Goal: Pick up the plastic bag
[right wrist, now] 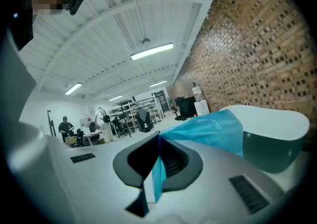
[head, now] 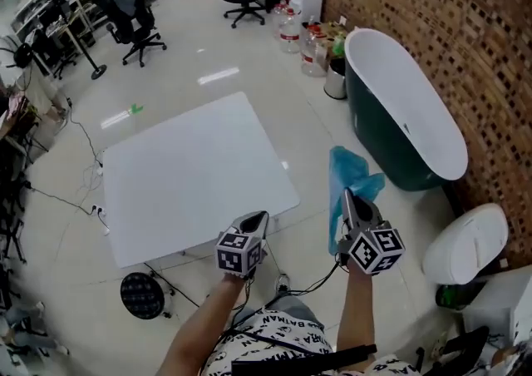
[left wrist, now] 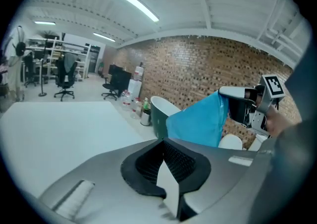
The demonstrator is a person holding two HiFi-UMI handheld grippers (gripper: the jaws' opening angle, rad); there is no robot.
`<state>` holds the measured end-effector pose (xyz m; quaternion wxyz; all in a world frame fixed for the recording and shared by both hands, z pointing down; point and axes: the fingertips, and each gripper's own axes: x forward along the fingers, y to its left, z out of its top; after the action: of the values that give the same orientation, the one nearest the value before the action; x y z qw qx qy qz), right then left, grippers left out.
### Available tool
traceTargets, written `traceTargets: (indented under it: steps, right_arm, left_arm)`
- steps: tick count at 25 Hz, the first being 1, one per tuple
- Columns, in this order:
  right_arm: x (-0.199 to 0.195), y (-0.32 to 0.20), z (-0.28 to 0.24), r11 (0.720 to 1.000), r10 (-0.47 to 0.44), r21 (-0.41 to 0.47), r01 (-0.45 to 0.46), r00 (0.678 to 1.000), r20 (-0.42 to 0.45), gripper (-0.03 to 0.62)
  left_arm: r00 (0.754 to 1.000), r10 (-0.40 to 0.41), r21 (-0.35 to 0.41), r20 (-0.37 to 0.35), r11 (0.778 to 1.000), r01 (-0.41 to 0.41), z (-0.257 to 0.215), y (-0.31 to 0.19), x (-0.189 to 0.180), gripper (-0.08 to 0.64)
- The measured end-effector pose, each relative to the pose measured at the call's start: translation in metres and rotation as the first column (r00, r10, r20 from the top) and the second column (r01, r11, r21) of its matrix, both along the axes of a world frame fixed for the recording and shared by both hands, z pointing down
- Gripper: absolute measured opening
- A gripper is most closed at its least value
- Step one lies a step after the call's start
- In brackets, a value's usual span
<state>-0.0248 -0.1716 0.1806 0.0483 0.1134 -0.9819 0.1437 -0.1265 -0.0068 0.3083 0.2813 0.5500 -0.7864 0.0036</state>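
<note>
Right gripper view: right gripper [right wrist: 159, 140] has its jaws pinched together on a fold of the thin blue plastic bag [right wrist: 214, 130]. A strip of film runs back through the closed jaws and the rest billows out ahead of them.

Head view: the bag [head: 347, 176] is held in the air off the right edge of the flat white table [head: 191, 175], between the table and the dark green tub with white inside [head: 407, 112]. It touches neither as far as I can tell. Part of it droops beside the gripper toward the glossy floor.

Left gripper [head: 254, 221] sits at the table's near edge, apart from the bag, with its jaws together on nothing.

Handling, my read:
- Very light and fully limp, with no stiffness, so it will sag and swing with any motion.
- The film looks slick, and a single layer could creep out of the pads.
- The best hold is a bunched fold near the edge, several layers thick, as it looks now.
- It can tear if snagged on the table corner or tub rim.

The pick looks essentially done.
</note>
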Motion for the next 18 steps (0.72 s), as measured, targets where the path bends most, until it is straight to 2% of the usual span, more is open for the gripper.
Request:
traceTargets:
  steps: [2, 5, 7, 10, 15, 18]
  right_arm:
    - [-0.027, 0.014, -0.024, 0.998, -0.061, 0.031, 0.06, 0.998, 0.032, 0.003]
    - [-0.067, 0.045, -0.045, 0.988, -0.147, 0.061, 0.144, 0.988, 0.046, 0.003]
    - [-0.093, 0.07, -0.055, 0.976, -0.204, 0.083, 0.2, 0.978, 0.048, 0.003]
    - [-0.133, 0.112, -0.068, 0.952, -0.286, 0.13, 0.279, 0.957, 0.044, 0.003]
    - [-0.182, 0.184, -0.081, 0.909, -0.386, 0.183, 0.374, 0.922, 0.034, 0.003]
    - [-0.199, 0.225, -0.078, 0.893, -0.417, 0.192, 0.406, 0.909, 0.019, 0.003]
  left_arm:
    - [0.995, -0.098, 0.031, 0.02, 0.995, 0.097, -0.021, 0.031, -0.023, 0.0]
    - [0.975, -0.22, 0.054, 0.041, 0.975, 0.217, -0.041, 0.086, -0.052, 0.0]
    - [0.953, -0.299, 0.058, 0.047, 0.953, 0.296, -0.049, 0.126, -0.068, 0.0]
    - [0.91, -0.412, 0.071, 0.046, 0.91, 0.408, -0.056, 0.188, -0.09, 0.0]
    - [0.853, -0.518, 0.087, 0.057, 0.854, 0.513, -0.069, 0.269, -0.117, 0.0]
    - [0.83, -0.555, 0.096, 0.055, 0.83, 0.549, -0.071, 0.309, -0.127, 0.0]
